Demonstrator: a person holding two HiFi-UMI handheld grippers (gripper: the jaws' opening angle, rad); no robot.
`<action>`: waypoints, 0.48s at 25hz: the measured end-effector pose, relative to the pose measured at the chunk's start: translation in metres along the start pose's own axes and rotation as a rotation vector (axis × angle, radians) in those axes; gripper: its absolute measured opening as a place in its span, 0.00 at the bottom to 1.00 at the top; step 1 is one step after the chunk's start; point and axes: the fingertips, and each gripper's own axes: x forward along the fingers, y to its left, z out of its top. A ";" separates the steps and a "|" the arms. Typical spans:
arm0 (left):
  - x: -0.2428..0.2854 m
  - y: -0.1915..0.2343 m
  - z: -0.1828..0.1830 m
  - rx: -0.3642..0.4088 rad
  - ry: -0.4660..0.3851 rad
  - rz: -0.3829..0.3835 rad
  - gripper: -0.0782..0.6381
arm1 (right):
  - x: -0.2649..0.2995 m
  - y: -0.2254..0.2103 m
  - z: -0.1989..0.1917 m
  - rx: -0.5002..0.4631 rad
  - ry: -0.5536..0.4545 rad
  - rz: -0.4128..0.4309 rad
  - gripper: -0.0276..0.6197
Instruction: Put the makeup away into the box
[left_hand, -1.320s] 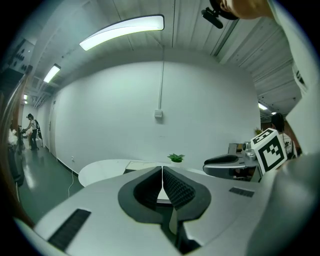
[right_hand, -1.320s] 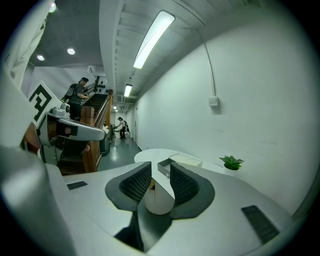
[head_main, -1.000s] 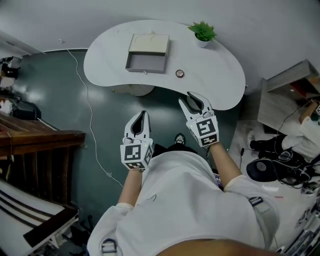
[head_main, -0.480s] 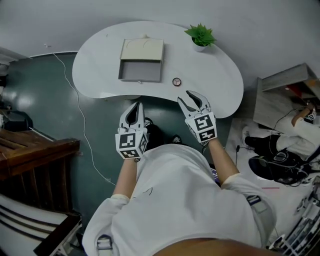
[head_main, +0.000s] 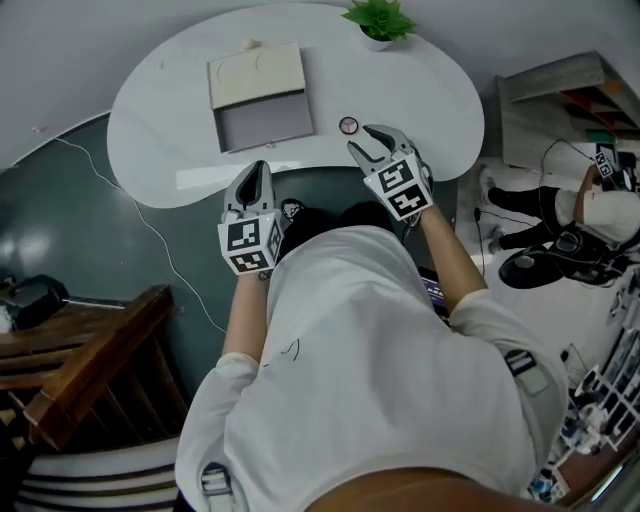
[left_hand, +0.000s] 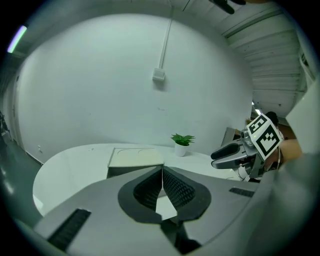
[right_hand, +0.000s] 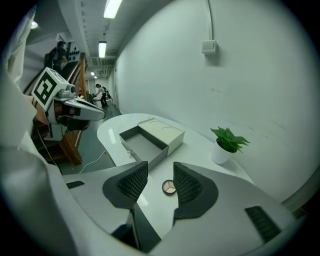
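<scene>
White table (head_main: 420, 110) with plant (head_main: 378, 18), box (head_main: 266, 118), compact (head_main: 348, 125) before gaping empty right tongs (head_main: 364, 143); left tongs (head_main: 257, 168) closed, empty.

The box (left_hand: 136, 157) sits half hidden behind the left gripper (left_hand: 162, 168).

A plain white room with a dark green floor and one big curved surface

In the head view a white, bean-shaped surface (head_main: 420, 90) fills the top of the frame, with a small green plant (head_main: 378, 18) in a white pot at its far edge. The dark green floor (head_main: 90, 250) spreads out on the left. Brown wooden furniture (head_main: 90, 370) sits at the lower left, and a grey shelf (head_main: 560, 85) stands at the upper right. In the left gripper view the bare white wall (left_hand: 100, 75) has a little box (left_hand: 159, 75) on it. In the right gripper view long ceiling lights (right_hand: 112, 7) shine at the upper left, above a hallway.
</scene>
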 end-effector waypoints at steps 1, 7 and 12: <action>0.005 0.005 -0.003 0.006 0.010 -0.012 0.14 | 0.006 -0.003 -0.002 0.008 0.012 -0.013 0.29; 0.018 0.020 -0.026 0.019 0.091 -0.027 0.14 | 0.039 -0.008 -0.026 0.003 0.102 0.009 0.29; 0.031 0.022 -0.030 -0.025 0.135 0.026 0.14 | 0.074 -0.016 -0.047 -0.025 0.190 0.096 0.32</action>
